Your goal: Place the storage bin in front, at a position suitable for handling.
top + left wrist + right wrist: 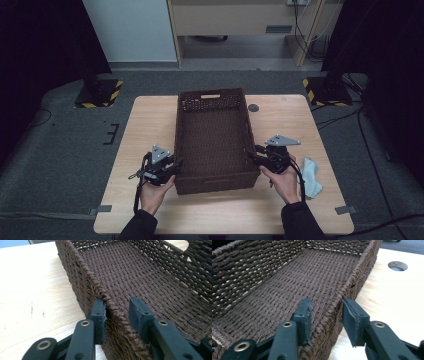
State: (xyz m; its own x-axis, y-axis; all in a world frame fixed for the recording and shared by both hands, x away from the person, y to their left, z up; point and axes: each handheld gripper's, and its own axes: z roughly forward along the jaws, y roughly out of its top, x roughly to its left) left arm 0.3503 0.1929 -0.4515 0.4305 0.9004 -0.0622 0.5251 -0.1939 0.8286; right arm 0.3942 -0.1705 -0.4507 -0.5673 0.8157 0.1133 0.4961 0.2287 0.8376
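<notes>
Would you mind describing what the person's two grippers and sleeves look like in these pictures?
The left gripper and right gripper are black, each topped by a grey three-cornered plate with a black cable trailing toward the forearm. Their jaws are flat black bars with brass-coloured rivets, ending in dark rectangular pads. The person wears dark long sleeves.

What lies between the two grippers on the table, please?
The brown basket, empty, lies between the left gripper and right gripper in the high view; each straddles a side wall.

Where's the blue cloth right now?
In the high view, the blue cloth lies on the table near its right edge, just right of the right hand.
</notes>
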